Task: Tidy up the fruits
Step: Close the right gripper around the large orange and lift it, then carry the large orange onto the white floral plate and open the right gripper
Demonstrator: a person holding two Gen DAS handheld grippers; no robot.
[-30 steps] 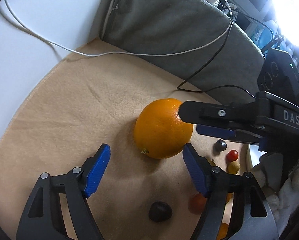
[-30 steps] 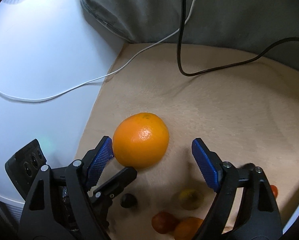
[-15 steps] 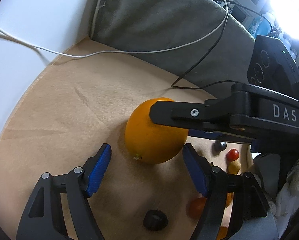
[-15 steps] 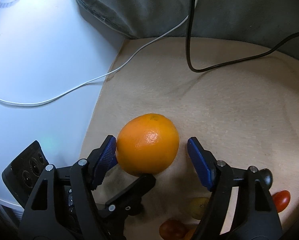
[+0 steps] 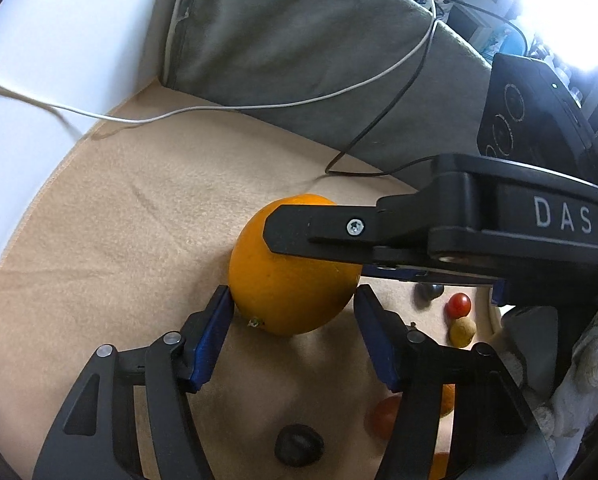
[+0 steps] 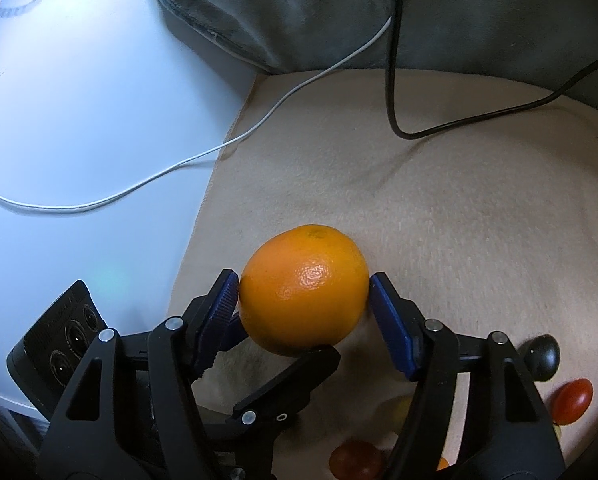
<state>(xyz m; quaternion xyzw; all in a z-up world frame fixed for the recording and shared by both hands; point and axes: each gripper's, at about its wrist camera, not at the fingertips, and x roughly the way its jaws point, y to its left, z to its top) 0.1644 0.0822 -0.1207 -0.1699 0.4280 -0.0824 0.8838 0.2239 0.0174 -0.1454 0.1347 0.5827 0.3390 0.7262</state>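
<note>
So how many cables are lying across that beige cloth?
2: a white cable running from the white surface over the cloth's left edge onto the grey cushion, and a black cable curling at the cloth's far side.

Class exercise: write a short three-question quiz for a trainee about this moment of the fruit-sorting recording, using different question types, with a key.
1. True or false: the orange sits inside a bowl.
2. What lies between the pads of the right tool? A) the orange B) a red tomato C) a black cable
3. What colour are those pads?

Key
1. False: there is no bowl, only the beige cloth beneath it.
2. A: the jaws have just been closing, and both pads now touch the orange.
3. Blue.
</note>
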